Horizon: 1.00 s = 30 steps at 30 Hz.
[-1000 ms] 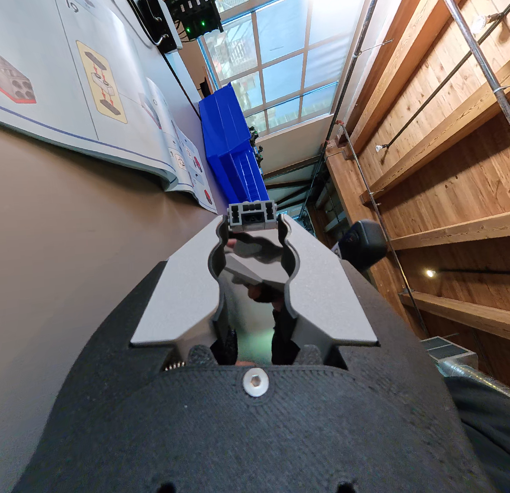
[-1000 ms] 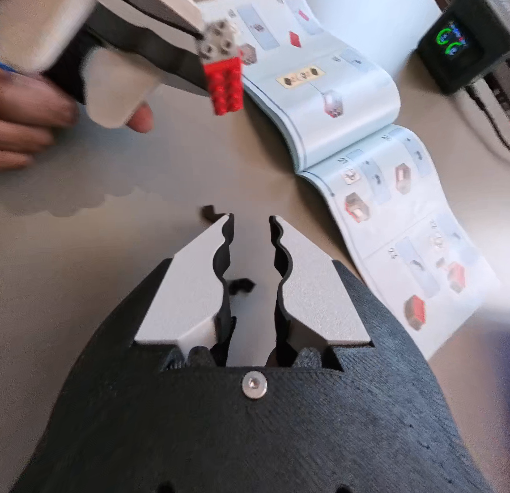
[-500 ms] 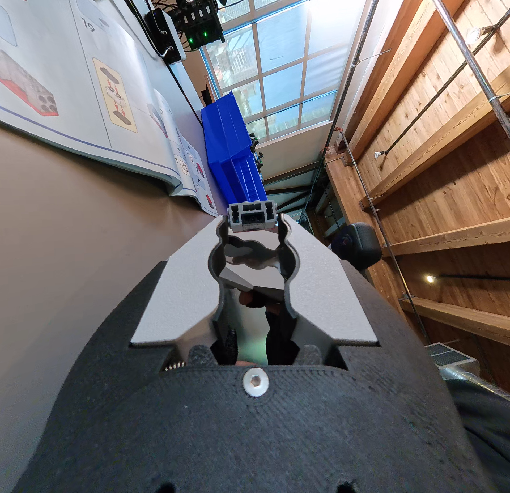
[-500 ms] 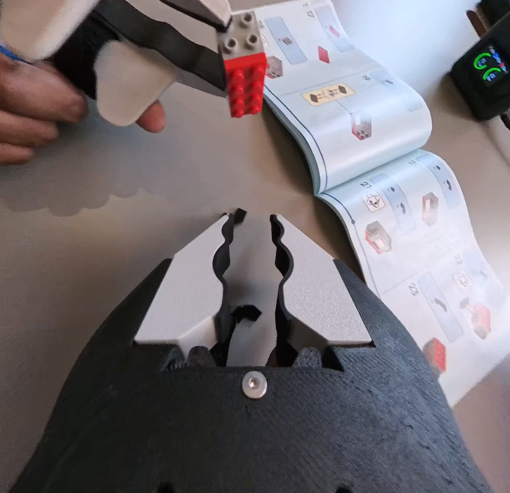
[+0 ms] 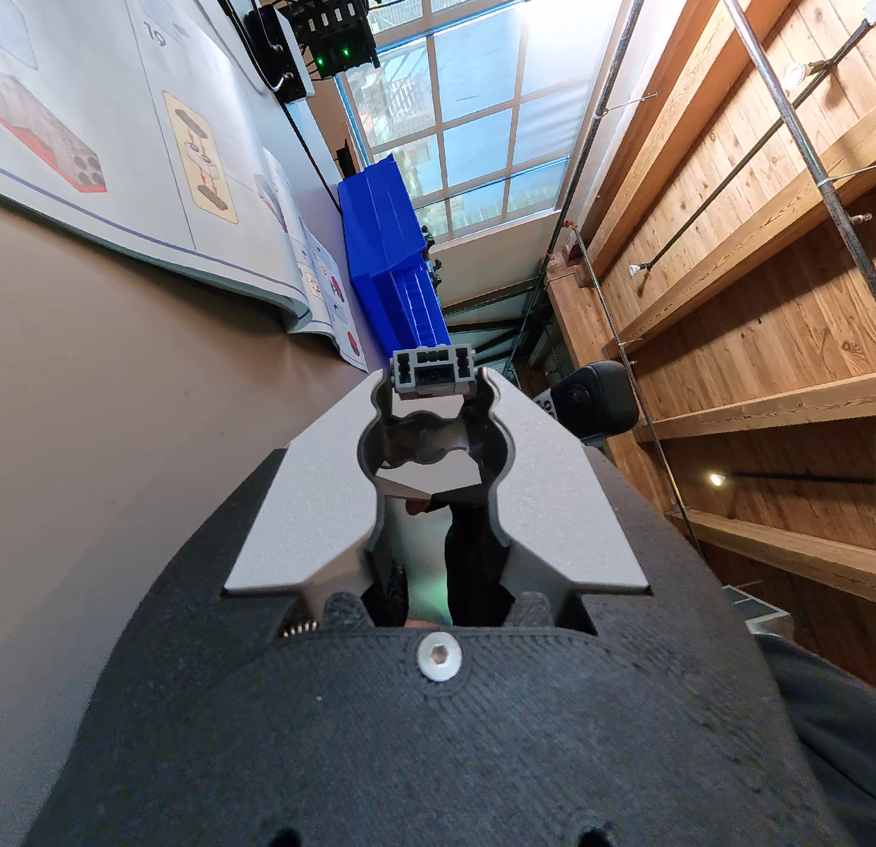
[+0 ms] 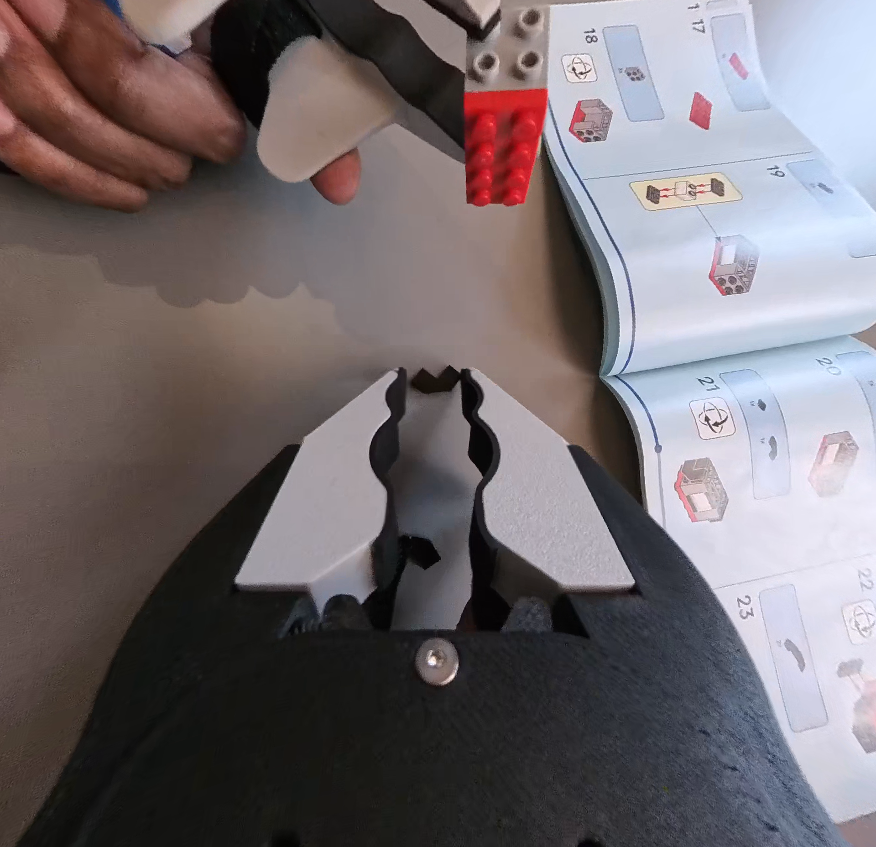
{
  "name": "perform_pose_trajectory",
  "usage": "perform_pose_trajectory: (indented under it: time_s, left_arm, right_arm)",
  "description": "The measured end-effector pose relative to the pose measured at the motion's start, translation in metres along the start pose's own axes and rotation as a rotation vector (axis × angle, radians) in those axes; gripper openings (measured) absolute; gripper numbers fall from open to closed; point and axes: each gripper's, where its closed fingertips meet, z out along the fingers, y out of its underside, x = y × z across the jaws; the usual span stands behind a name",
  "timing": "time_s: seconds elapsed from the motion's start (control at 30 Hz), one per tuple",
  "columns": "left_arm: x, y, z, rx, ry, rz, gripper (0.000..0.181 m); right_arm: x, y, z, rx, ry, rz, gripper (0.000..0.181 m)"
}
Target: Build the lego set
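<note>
My left gripper [image 5: 432, 382] is shut on a grey-and-red lego assembly [image 5: 432, 368] and holds it in the air. In the right wrist view the left gripper [image 6: 470, 61] and the assembly [image 6: 503, 127] show at the top, grey block above, red studded plate hanging below. My right gripper [image 6: 433, 382] is low on the table. A small black lego piece [image 6: 435, 379] sits between its tips and fills the gap between them. A second small black piece [image 6: 418, 555] lies on the table farther back between the fingers.
The open instruction booklet [image 6: 711, 264] lies on the right of the grey table [image 6: 189, 350]; it also shows in the left wrist view [image 5: 118, 127]. A person's hand [image 6: 118, 89] holds the left gripper. A blue bin [image 5: 386, 255] and black electronics [image 5: 327, 27] stand beyond the booklet. The gap from one gripper's tips to the other's is roughly 9 cm.
My right gripper has moved forward until the small black piece sits between its tips, and its jaws have narrowed. The left gripper with the assembly now shows closer and more to the right.
</note>
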Motion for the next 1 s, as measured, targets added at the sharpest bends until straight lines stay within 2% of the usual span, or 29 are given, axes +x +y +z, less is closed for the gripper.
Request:
perform_pose_trajectory:
  time_s: [0.17,0.2,0.3,0.63,0.87,1.0]
  left_arm:
    - [0.001,0.000,-0.001,-0.002,0.007,-0.005,0.035]
    - [0.001,0.001,0.000,-0.004,0.007,-0.004,0.035]
    - [0.001,0.001,0.000,-0.006,0.007,-0.004,0.035]
    - [0.000,0.001,0.000,-0.002,0.002,-0.001,0.035]
    - [0.001,0.000,0.000,-0.001,0.008,-0.001,0.035]
    - [0.002,0.000,-0.001,0.001,0.015,-0.003,0.035]
  right_arm:
    - [0.002,0.000,-0.001,0.014,-0.012,0.003,0.019]
    - [0.003,0.000,-0.003,0.023,-0.007,0.005,0.011]
    - [0.008,-0.001,-0.009,0.041,0.014,0.011,0.004]
    - [0.016,0.002,-0.014,0.056,0.023,0.014,0.019]
    - [0.012,0.002,-0.001,0.045,-0.060,-0.011,0.031]
    - [0.015,0.003,0.001,0.029,-0.097,-0.005,0.029]
